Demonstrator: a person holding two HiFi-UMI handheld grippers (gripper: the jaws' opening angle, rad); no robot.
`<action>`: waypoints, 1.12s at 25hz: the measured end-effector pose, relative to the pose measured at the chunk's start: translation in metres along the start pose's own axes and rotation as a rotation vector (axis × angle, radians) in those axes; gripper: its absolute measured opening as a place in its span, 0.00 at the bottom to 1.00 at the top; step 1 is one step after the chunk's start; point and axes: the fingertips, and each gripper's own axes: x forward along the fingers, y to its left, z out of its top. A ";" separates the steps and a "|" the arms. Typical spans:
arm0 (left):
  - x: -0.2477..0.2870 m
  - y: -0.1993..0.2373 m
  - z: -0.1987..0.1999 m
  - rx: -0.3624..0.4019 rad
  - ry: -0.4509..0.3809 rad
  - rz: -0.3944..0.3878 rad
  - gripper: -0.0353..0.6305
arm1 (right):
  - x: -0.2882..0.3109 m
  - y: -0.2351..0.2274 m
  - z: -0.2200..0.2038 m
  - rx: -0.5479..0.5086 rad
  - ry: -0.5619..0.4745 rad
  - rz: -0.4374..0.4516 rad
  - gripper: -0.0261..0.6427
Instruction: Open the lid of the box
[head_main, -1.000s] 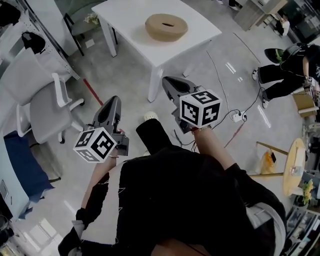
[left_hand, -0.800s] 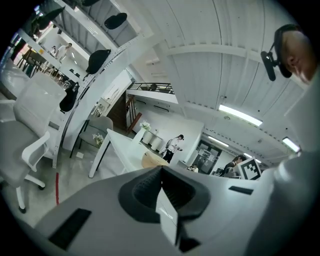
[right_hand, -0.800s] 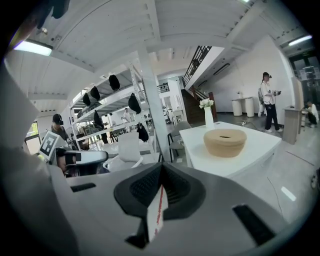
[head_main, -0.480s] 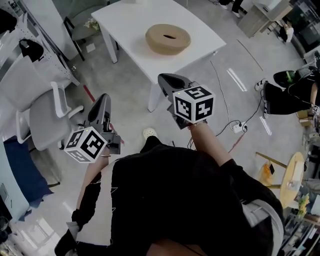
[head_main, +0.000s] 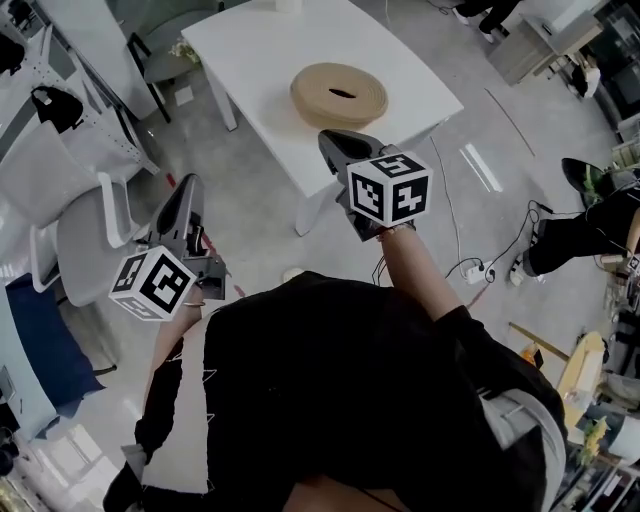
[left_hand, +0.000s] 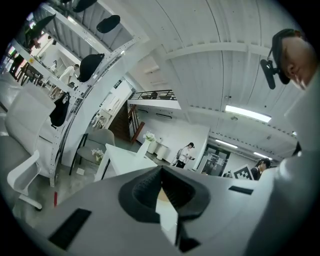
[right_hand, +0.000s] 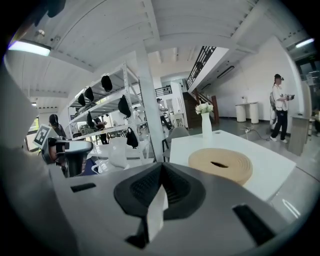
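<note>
left hand-held gripper (head_main: 186, 200) and right hand-held gripper (head_main: 338, 148) are both closed, empty and touching nothing; the round tan box (head_main: 338, 93) sits on the white surface (head_main: 250, 50), upper centre.

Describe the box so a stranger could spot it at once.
Find the white table standing on the grey floor. On it lies a low, round, tan box with a dark slot in its lid. Unlike the tall white vase of flowers at the table's far end, it is flat and wide.
</note>
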 end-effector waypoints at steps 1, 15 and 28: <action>0.006 0.003 0.001 0.001 -0.001 0.003 0.07 | 0.005 -0.009 0.000 0.003 0.006 -0.009 0.04; 0.071 0.029 0.002 -0.011 -0.006 0.037 0.07 | 0.056 -0.112 -0.018 -0.009 0.111 -0.137 0.08; 0.068 0.052 0.002 -0.038 -0.023 0.111 0.07 | 0.087 -0.125 -0.031 -0.125 0.198 -0.138 0.34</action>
